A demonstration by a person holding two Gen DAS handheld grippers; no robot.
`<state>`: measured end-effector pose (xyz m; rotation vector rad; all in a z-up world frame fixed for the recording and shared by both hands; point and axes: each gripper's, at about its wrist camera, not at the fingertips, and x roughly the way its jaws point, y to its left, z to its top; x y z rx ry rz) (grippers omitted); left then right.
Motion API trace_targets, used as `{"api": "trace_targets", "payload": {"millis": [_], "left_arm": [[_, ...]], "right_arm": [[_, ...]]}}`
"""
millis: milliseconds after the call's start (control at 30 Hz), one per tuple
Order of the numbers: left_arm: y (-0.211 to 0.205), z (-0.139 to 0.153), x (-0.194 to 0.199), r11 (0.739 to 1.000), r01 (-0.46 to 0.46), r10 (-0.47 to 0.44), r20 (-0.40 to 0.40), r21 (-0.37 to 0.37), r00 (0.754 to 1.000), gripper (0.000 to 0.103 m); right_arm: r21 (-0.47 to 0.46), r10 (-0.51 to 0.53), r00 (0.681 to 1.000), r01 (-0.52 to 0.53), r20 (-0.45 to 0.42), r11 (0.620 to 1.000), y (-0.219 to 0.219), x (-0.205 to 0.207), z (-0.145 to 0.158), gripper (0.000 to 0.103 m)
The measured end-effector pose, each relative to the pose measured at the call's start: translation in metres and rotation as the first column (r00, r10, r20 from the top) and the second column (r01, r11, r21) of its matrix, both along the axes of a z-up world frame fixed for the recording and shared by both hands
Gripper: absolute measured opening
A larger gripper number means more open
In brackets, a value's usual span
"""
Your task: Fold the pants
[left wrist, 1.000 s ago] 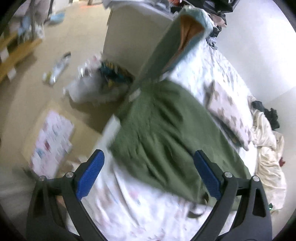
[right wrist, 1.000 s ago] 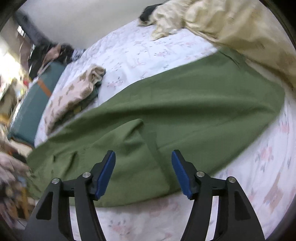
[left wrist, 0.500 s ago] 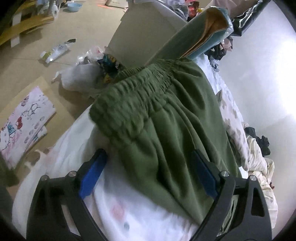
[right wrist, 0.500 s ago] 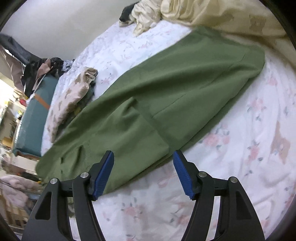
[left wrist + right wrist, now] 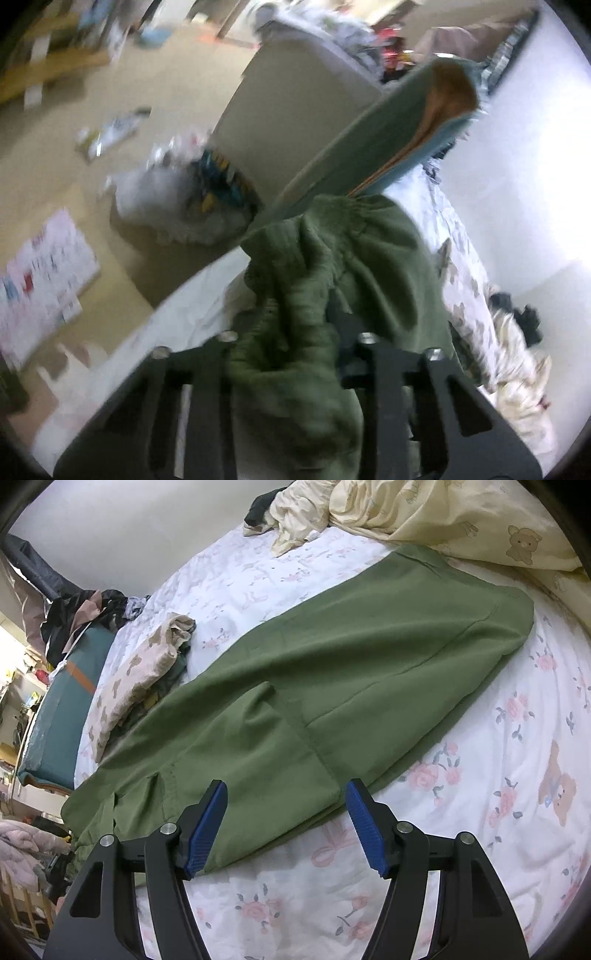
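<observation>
Green pants (image 5: 332, 683) lie spread lengthwise on the flowered bed sheet (image 5: 480, 775), legs stacked, hems toward the cream blanket. My left gripper (image 5: 291, 332) is at the waistband end by the bed's edge. Its jaws are closing, and the gathered waistband of the pants (image 5: 376, 266) is bunched up between them, hiding the pads. Over the near edge of the pants, around the seat, my right gripper (image 5: 286, 790) stands open; its blue pads (image 5: 207, 823) hold nothing.
A cream bear-print blanket (image 5: 443, 513) is heaped at the far end of the bed. Beside the pants lies a folded bear-print cloth (image 5: 140, 679). A teal pad (image 5: 369, 147) leans at the bed's end. The floor (image 5: 55, 155) beyond holds bags and packets.
The left gripper came down onto the elastic waistband and its jaws went from wide open to nearly together, bunching the fabric. The right gripper kept its place and its opening.
</observation>
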<state>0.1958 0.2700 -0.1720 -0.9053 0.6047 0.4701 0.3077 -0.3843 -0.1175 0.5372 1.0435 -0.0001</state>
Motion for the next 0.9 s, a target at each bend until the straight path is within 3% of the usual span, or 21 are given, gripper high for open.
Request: {"api": "trace_targets", "payload": {"millis": [133,233,300,400,467,600,733,900], "left_arm": [[-0.020,0.049,-0.001,0.992,0.040,-0.044,0.024,0.123,0.999,0.017],[-0.038,0.083,0.006,0.969,0.087,-0.095,0.025,0.230,0.995,0.016],[-0.042,0.092,0.013,0.959,0.109,-0.114,0.002,0.261,0.994,0.016],[-0.045,0.092,0.021,0.957,0.114,-0.107,-0.042,0.266,0.993,0.016],[-0.043,0.085,0.024,0.964,0.098,-0.080,-0.081,0.246,0.993,0.016],[-0.032,0.073,0.020,0.978,0.079,-0.061,-0.096,0.191,0.994,0.015],[-0.031,0.069,0.019,0.974,0.098,-0.071,-0.133,0.205,0.989,0.015],[-0.031,0.073,0.021,0.970,0.120,-0.086,-0.164,0.209,0.983,0.015]], "right_arm": [[0.092,-0.067,0.998,0.066,0.004,0.994,-0.018,-0.005,-0.003,0.069],[0.140,-0.102,0.994,0.108,-0.048,0.984,-0.030,-0.008,-0.016,0.073],[0.208,-0.092,0.992,0.109,-0.090,0.972,-0.031,-0.011,-0.028,0.073],[0.378,-0.144,0.974,0.201,-0.175,0.904,-0.036,-0.025,-0.059,0.073],[0.445,-0.156,0.963,0.241,-0.218,0.863,-0.042,-0.025,-0.077,0.073],[0.465,-0.278,0.951,0.308,-0.134,0.830,-0.099,-0.009,-0.080,0.073],[0.468,-0.444,0.894,0.417,-0.058,0.779,-0.182,0.002,-0.089,0.066],[0.411,-0.525,0.851,0.470,0.027,0.781,-0.235,0.021,-0.089,0.056]]}}
